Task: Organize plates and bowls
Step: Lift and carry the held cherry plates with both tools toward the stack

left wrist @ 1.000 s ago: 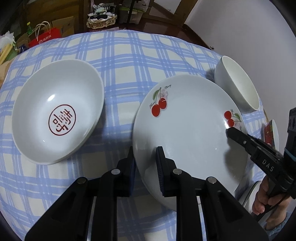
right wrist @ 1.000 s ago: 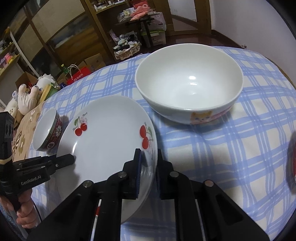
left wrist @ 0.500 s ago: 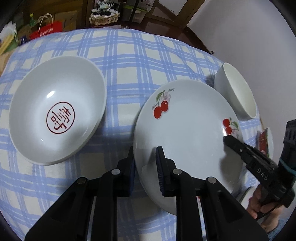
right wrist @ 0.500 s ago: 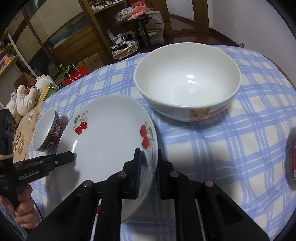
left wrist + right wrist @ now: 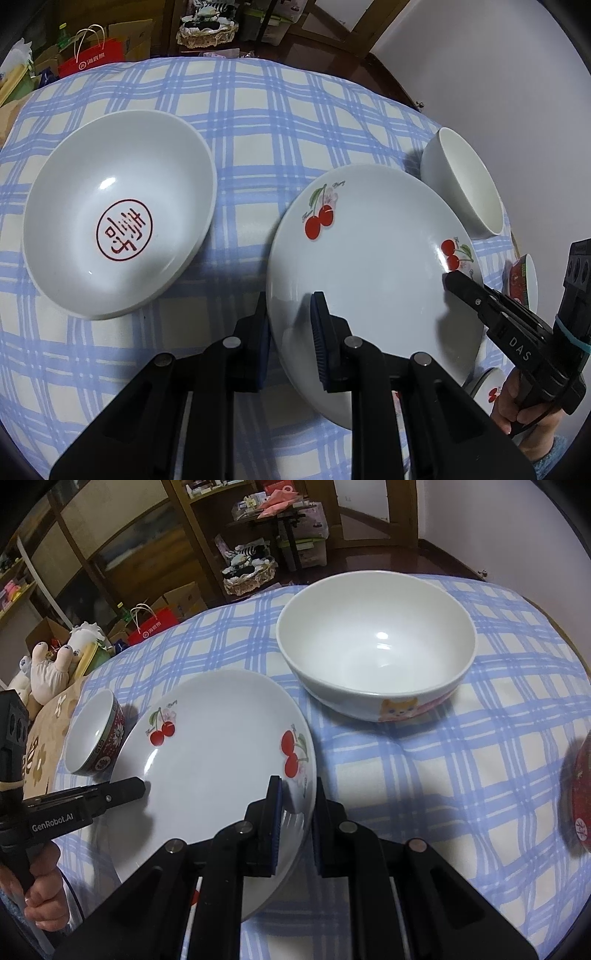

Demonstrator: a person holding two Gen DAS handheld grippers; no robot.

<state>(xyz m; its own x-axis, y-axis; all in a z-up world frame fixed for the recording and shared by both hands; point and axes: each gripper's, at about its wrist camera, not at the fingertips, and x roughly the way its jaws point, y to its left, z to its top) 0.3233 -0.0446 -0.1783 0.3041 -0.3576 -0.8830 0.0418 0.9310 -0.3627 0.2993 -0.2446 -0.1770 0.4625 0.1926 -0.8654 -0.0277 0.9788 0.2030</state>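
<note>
STEP: you are carrying the cherry plate (image 5: 373, 258) | GRIP: left gripper (image 5: 290, 332) and right gripper (image 5: 297, 819) are both clamping opposite rims | ADVICE: keep it level, clearing the cat bowl (image 5: 376, 657) ahead.

Take the cherry plate (image 5: 369, 266) as your landmark on the table (image 5: 240, 110). In your left wrist view, the stamped plate (image 5: 118, 229) lies to its left, the deep bowl (image 5: 461, 184) just beyond its far right rim, and a small bowl (image 5: 522, 277) at its right edge.
</note>
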